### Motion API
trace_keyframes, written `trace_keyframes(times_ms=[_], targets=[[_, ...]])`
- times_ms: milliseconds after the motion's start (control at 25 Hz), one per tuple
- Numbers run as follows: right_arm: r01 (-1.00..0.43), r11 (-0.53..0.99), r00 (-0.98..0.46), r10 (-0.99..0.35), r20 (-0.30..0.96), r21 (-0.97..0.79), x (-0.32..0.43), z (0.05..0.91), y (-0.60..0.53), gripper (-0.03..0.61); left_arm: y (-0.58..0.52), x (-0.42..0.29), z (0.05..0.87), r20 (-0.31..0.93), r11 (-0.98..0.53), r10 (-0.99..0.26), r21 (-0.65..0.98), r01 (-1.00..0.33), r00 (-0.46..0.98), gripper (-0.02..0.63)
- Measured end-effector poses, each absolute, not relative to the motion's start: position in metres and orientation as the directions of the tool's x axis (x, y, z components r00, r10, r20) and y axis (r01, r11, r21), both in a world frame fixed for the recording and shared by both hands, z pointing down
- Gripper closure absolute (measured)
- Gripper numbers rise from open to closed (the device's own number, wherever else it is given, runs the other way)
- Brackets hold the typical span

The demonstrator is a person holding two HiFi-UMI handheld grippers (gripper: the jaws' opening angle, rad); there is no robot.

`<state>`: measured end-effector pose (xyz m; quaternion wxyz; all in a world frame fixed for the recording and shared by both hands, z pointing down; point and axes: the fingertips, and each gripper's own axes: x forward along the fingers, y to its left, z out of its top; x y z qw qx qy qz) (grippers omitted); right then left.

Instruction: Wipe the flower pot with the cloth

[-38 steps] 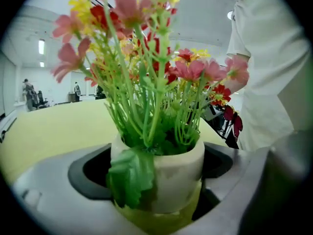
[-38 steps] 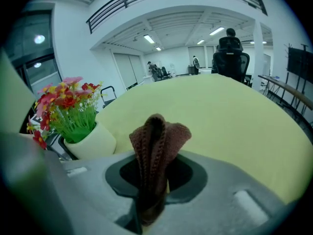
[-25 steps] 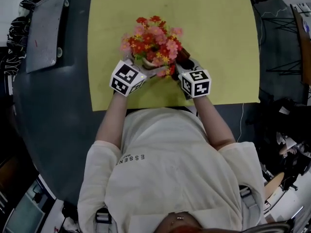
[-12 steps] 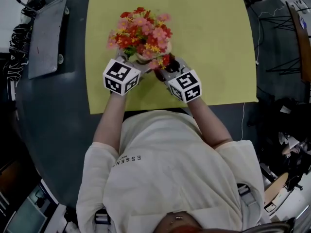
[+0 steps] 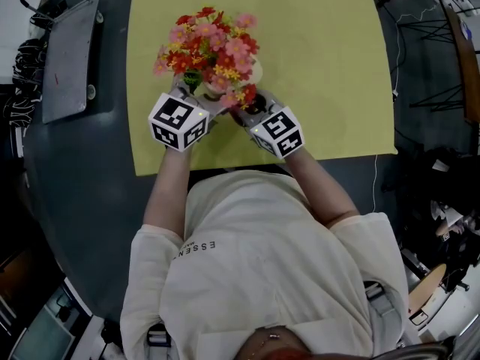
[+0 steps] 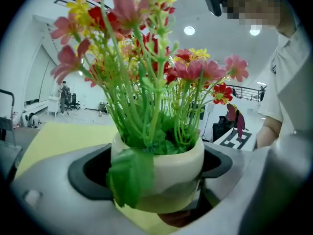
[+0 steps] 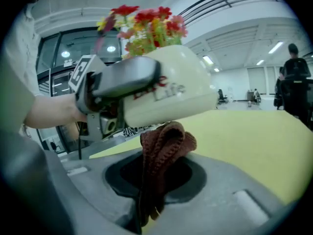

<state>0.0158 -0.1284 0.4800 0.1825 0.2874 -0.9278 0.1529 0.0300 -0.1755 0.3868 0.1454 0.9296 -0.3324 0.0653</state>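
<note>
A cream flower pot with red, pink and yellow artificial flowers is lifted off the yellow mat and tilted. My left gripper is shut on the pot, one jaw on each side of it. My right gripper is shut on a brown knitted cloth. The cloth's top fold touches the pot's underside, below the red and grey lettering. In the head view the right gripper sits just right of the left one, under the blooms.
A grey flat tray lies at the far left on the dark round table. Cables and stands lie on the floor at right. A person stands far off in the hall.
Both grippers and the pot have shifted left and slightly away from me. The right gripper with the cloth has closed in under the pot.
</note>
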Motion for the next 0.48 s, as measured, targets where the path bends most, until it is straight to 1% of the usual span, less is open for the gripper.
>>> trace_keyframes(times_ms=[120, 240, 480], targets=[[-0.681, 0.705, -0.708, -0.566, 0.422, -0.198, 0.050, 0.479, -0.154, 0.517, -0.166, 0.039, 0.383, 0.214, -0.756, -0.573, 0.237, -0.611, 0.791, 0.064], [-0.730, 0.655, -0.669, -0.625, 0.402, -0.194, 0.073, 0.470, -0.174, 0.517, -0.160, 0.045, 0.377, 0.200, -0.769, -0.551, 0.254, -0.586, 0.810, 0.064], [-0.699, 0.699, -0.709, -0.650, 0.273, -0.151, 0.074, 0.434, -0.181, 0.517, -0.160, 0.058, 0.364, 0.159, -0.789, -0.520, 0.287, -0.543, 0.839, 0.064]])
